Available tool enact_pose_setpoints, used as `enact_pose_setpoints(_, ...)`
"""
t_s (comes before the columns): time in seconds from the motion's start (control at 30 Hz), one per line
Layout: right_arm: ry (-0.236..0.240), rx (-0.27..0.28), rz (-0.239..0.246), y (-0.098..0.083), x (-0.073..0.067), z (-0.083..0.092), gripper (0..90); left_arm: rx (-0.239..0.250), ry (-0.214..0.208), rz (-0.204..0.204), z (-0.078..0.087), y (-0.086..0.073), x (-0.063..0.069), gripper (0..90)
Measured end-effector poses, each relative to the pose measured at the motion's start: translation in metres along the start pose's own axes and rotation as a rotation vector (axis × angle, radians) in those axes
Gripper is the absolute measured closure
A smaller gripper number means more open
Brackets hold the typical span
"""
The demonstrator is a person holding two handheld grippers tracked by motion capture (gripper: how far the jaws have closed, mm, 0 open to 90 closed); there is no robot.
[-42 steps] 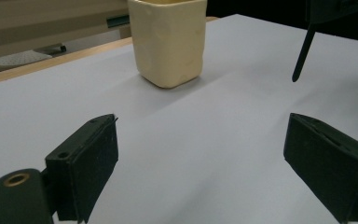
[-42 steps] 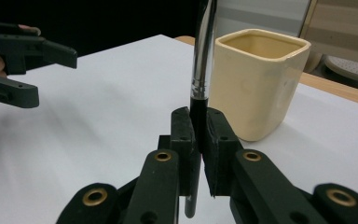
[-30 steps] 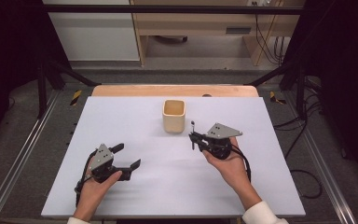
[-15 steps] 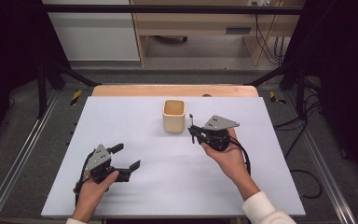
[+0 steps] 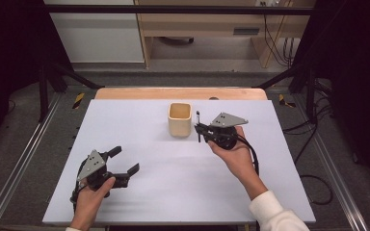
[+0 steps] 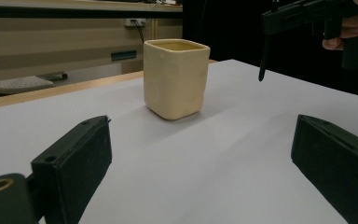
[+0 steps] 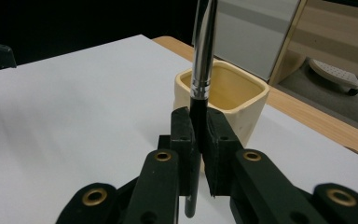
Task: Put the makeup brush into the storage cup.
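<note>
From the high view, the right gripper (image 5: 198,127) hangs just beside a cream square cup (image 5: 179,119) near the far middle of the white table (image 5: 139,192), a thin dark brush (image 5: 198,126) pinched upright in its jaws; the left gripper (image 5: 124,161) rests well apart at the near left, jaws spread on nothing. The likely slip, judged from here, is the brush striking the cup's rim or tipping the light cup if it comes down off-centre. The left gripper view looks level across the table between its own spread pads (image 6: 72,158), showing what the overhead hides: the cup (image 6: 175,77) stands upright on the table, and the brush tip (image 6: 262,60) hangs in the air to one side, above the tabletop. The right gripper view gives the grip itself: pads pressed on the black handle (image 7: 196,116) below a silver ferrule (image 7: 202,51), the shaft slightly tilted, so it could pivot on contact, with the cup's mouth (image 7: 221,86) just behind.
</note>
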State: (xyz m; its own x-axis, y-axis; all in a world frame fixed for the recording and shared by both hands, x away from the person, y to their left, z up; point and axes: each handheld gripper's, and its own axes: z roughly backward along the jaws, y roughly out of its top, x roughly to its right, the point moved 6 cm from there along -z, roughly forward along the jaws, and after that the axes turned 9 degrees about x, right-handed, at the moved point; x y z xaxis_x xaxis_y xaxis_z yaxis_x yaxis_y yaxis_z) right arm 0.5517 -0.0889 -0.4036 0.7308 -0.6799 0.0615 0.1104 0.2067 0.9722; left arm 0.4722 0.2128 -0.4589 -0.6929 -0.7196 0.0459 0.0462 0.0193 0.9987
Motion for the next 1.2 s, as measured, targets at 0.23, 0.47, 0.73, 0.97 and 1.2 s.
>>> enact_pose_setpoints(0.23, -0.005, 0.014, 0.000, 0.010, 0.004, -0.001, 83.3, 0.031, 0.028, 0.010, 0.010, 0.005, -0.012, 4.8)
enact_pose_setpoints(0.47, -0.011, 0.016, 0.001, 0.012, 0.006, -0.005, 83.3, 0.054, 0.038, 0.018, 0.017, 0.007, -0.020, 3.7)
enact_pose_setpoints(0.73, -0.020, 0.032, -0.011, 0.015, 0.008, -0.010, 83.3, 0.071, 0.042, 0.018, 0.020, 0.007, -0.025, 2.6)
enact_pose_setpoints(0.97, -0.049, 0.041, -0.036, 0.015, 0.015, -0.015, 83.3, 0.061, 0.026, 0.017, 0.019, 0.005, -0.023, 2.3)
enact_pose_setpoints(1.2, -0.076, 0.065, -0.060, 0.018, 0.018, -0.017, 83.3, 0.061, 0.020, 0.016, 0.017, 0.005, -0.022, 2.3)
